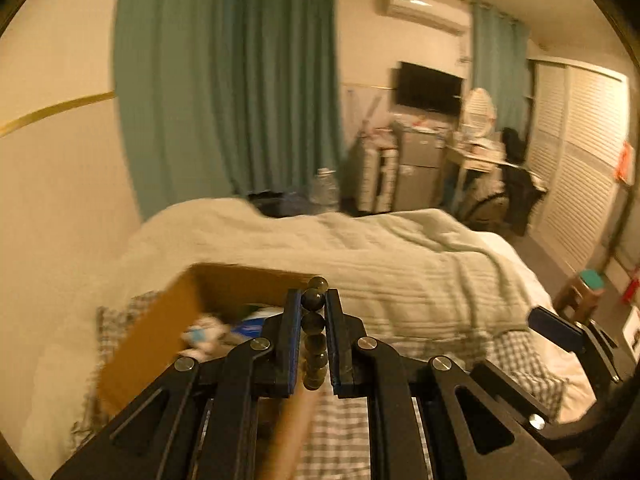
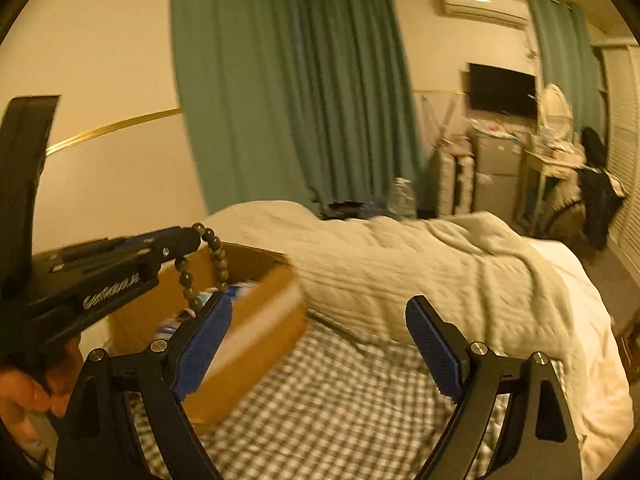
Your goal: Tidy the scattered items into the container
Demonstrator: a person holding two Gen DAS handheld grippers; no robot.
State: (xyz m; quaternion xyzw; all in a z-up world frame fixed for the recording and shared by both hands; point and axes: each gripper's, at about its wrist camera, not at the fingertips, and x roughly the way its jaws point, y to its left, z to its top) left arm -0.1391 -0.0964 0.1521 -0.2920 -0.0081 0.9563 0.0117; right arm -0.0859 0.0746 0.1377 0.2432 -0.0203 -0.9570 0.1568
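Observation:
My left gripper (image 1: 313, 300) is shut on a dark bead bracelet (image 1: 313, 332) and holds it in the air over the near right rim of an open cardboard box (image 1: 160, 328). The right wrist view shows the same gripper (image 2: 192, 236) with the bracelet (image 2: 218, 256) hanging from its tips above the box (image 2: 256, 320). The box holds blue-and-white packets (image 1: 224, 326). My right gripper (image 2: 320, 320) is open and empty, low over the checked sheet (image 2: 340, 400) to the right of the box; one of its fingers (image 1: 556, 328) shows in the left wrist view.
The box rests on a bed with a checked sheet and a rumpled pale blanket (image 1: 400, 260). Green curtains (image 1: 248, 80) hang behind. A cluttered desk, fridge and television (image 1: 430, 88) stand at the far right, by louvred doors (image 1: 580, 152).

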